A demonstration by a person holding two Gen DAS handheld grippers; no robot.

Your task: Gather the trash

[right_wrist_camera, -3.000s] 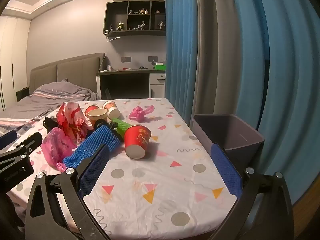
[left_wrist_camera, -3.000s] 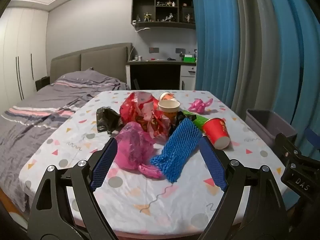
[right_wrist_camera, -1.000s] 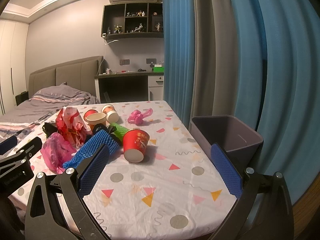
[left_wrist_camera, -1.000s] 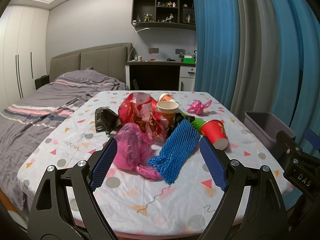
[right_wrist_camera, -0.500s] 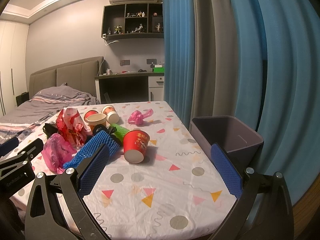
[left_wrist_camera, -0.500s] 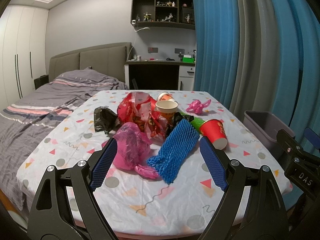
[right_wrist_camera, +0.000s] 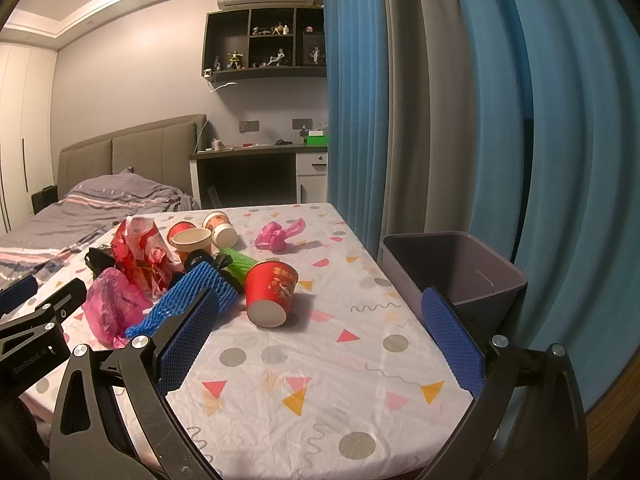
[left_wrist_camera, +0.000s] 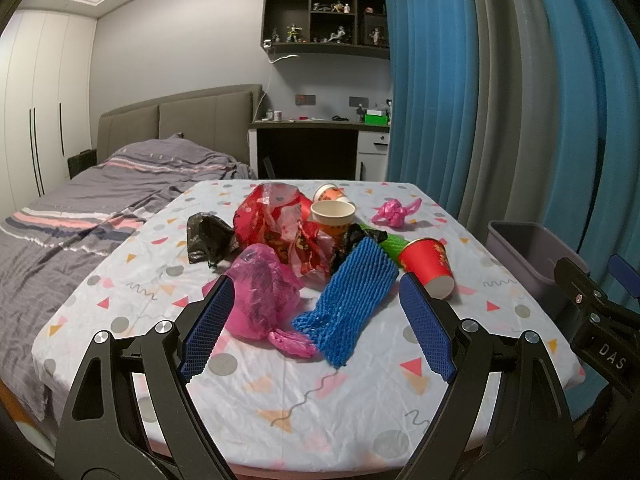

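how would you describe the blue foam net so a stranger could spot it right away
On the patterned table, look at the near edge of the trash pile. The blue foam net lies flat between the pink bag and the tipped red cup. It is the only blue, mesh-textured sleeve there.

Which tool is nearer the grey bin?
Right. The right tool is open at the table's near right edge with the bin just past its right finger; the left tool, also open, faces the trash pile, further left.
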